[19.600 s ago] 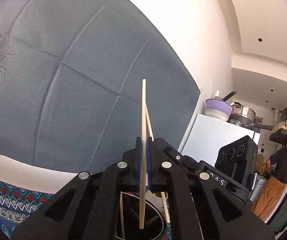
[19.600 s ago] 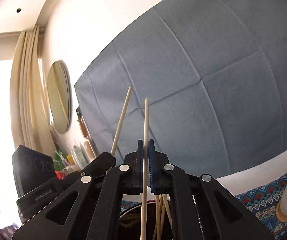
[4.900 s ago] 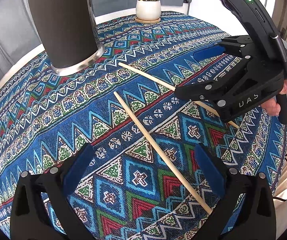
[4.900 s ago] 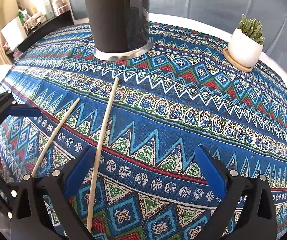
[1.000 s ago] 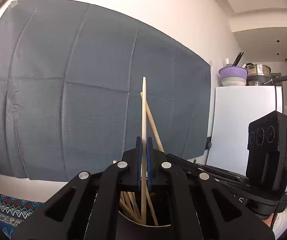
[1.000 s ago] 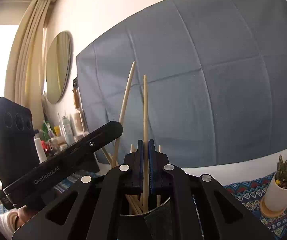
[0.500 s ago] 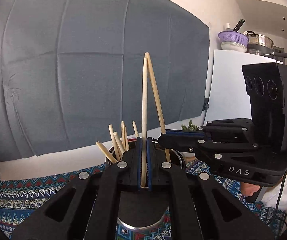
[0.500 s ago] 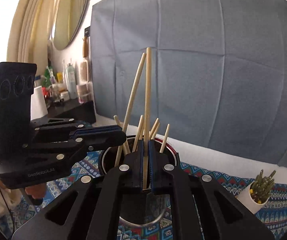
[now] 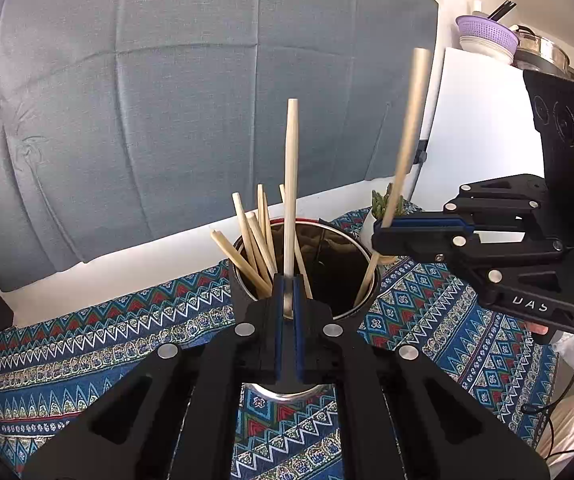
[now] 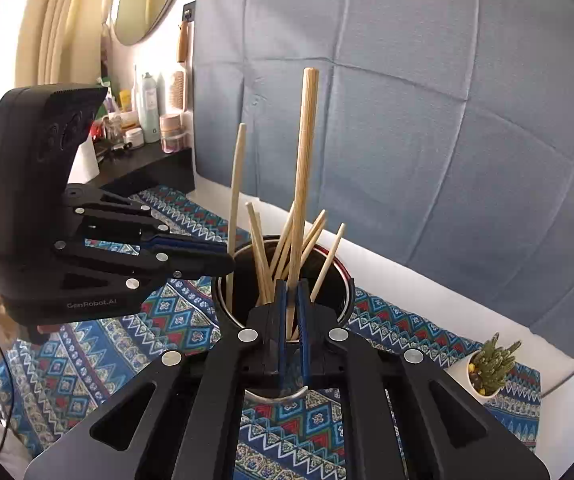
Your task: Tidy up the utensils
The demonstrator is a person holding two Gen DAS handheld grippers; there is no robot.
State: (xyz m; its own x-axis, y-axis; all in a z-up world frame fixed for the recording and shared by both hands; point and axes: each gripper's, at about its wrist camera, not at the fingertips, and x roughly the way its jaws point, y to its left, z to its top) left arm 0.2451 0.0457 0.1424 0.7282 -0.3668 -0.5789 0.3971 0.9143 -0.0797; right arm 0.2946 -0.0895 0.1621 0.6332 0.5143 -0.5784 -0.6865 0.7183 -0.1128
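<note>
Both fisheye views are bright with daylight, and the white wall up and right of the left wrist's fingers and the curtain up and left of the right wrist's fingers are nearly washed out. Straight lines bow toward dark, vignetted corners. The chopstick right of the left wrist's fingers is motion-blurred, the rest sharp.

left claw: "GenRobot.AI" on body | right claw: "DAS" on body
</note>
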